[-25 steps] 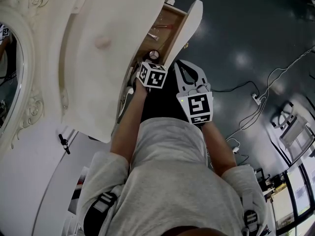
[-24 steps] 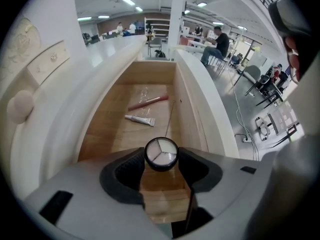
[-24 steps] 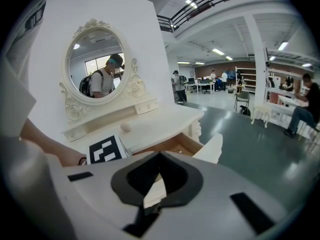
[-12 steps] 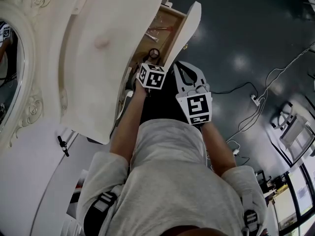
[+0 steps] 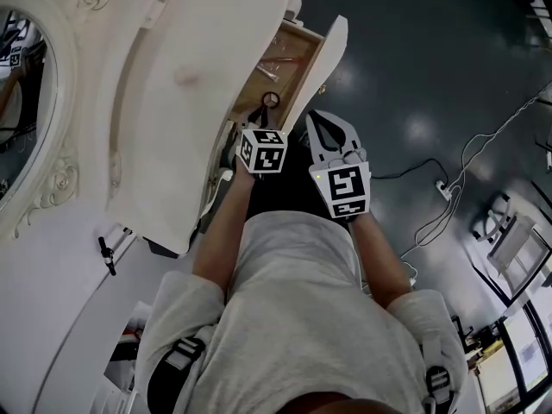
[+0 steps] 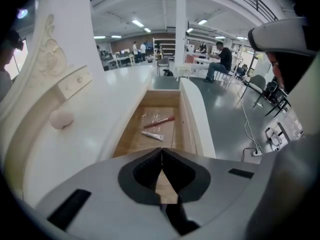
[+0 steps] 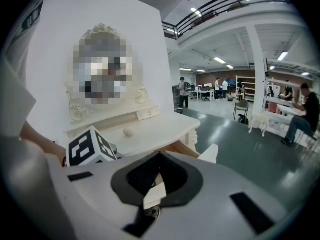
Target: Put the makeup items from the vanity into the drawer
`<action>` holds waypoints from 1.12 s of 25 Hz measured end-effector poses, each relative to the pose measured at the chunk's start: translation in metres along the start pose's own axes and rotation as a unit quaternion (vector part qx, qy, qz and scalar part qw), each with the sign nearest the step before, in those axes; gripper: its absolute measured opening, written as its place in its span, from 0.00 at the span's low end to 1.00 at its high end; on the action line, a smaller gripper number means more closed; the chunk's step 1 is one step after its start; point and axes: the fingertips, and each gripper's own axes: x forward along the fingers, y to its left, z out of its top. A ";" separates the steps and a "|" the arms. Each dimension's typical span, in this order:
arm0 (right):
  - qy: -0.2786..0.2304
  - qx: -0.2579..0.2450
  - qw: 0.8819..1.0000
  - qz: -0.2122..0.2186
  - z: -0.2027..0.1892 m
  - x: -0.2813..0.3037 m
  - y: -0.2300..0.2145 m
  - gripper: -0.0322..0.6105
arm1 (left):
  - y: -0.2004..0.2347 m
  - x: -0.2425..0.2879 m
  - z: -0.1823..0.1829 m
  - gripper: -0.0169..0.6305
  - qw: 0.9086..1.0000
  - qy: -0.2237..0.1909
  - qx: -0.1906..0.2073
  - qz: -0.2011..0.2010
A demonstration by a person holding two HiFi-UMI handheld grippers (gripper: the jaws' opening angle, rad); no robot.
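There is one table (image 6: pixel 115 91) with one mirror (image 5: pixel 26 102) and one open drawer (image 6: pixel 162 103). The drawer holds three makeup things: one red stick (image 6: pixel 160 121), one white tube (image 6: pixel 152 135) and one small round thing (image 5: pixel 271 99). One pink ball (image 6: pixel 61 119) sits at its 9 o'clock.

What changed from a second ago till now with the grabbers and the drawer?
The left gripper has just snapped its jaws shut on nothing and drawn back a little from the open wooden drawer. The right gripper stayed shut. The slim red stick, small white tube and small round item lie in the drawer as before.
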 end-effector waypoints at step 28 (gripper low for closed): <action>0.000 -0.094 0.991 0.098 0.082 0.053 0.095 0.07 | 0.120 -0.141 0.019 0.03 0.971 -0.117 -0.184 0.099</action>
